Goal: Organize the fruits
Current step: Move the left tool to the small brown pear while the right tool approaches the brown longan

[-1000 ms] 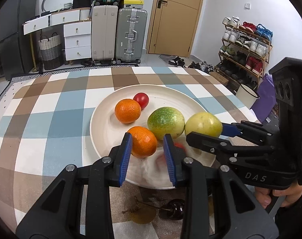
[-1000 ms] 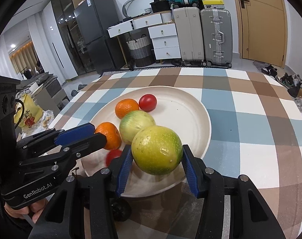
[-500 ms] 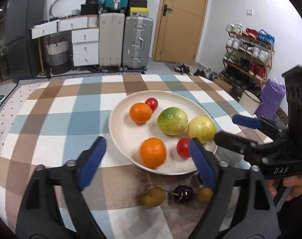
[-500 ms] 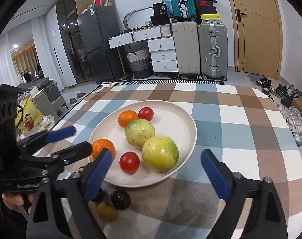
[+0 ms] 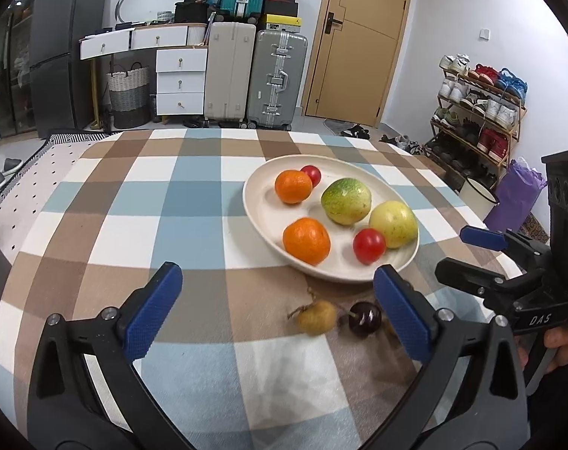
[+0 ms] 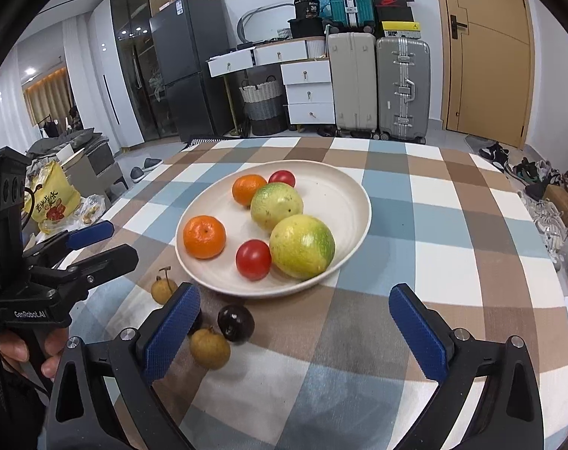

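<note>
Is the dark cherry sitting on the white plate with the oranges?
No, the dark cherry lies on the checked tablecloth just outside the near rim of the plate, beside two small brown fruits.

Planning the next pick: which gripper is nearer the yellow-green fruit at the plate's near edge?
Right. The right gripper is just in front of the fruit; the left gripper is across the plate, beyond the tangerine.

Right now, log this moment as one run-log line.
left gripper: opening, empty | right gripper: opening, empty | plate: six fruits | tablecloth: longans, dark cherry
</note>
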A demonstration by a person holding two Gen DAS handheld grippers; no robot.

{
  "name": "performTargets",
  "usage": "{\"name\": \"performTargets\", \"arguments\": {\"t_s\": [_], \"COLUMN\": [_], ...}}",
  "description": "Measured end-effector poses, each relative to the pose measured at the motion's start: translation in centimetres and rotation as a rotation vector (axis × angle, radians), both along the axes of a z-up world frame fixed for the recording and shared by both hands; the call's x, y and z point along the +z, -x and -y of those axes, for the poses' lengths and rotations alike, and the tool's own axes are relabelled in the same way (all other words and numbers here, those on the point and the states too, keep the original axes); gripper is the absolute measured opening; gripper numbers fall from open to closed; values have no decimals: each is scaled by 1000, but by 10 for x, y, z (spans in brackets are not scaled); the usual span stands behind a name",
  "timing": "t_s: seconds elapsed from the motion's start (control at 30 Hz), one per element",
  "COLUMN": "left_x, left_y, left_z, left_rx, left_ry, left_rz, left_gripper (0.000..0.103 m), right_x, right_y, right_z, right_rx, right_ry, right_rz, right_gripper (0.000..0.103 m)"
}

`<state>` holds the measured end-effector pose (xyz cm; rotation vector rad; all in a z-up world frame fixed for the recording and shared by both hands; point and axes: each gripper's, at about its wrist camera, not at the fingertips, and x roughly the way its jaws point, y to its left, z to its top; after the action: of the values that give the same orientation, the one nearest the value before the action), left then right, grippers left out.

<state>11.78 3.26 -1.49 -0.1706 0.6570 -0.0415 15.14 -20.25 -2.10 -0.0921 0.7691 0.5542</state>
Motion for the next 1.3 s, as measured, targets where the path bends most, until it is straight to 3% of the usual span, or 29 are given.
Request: {"name": "performTargets", "arguments": {"t_s": [0.27, 0.57, 0.87, 1.0, 1.3], "left_x": [-5, -7, -18, -22, -25], "left_y": [15, 13, 0, -2, -5], "left_z": [-1, 5, 10, 12, 11], "left_rx": [-12, -2, -23, -33, -31], "left_ry": [32, 0, -32, -40, -26], "left_rz": [-10, -33, -129, -146, -161], "left_gripper": [102, 102, 102, 102, 102], "right_x": [-10, -21, -33, -35, -33], "right_y": [14, 17, 18, 19, 26], "right_z": [-7, -19, -30, -37, -45], "right_rx": [41, 85, 108, 126, 163], "right_ry": [44, 76, 124, 140, 144], "right_rz": [-29, -88, -122, -130, -127], "right_gripper": [102, 102, 98, 80, 64]}}
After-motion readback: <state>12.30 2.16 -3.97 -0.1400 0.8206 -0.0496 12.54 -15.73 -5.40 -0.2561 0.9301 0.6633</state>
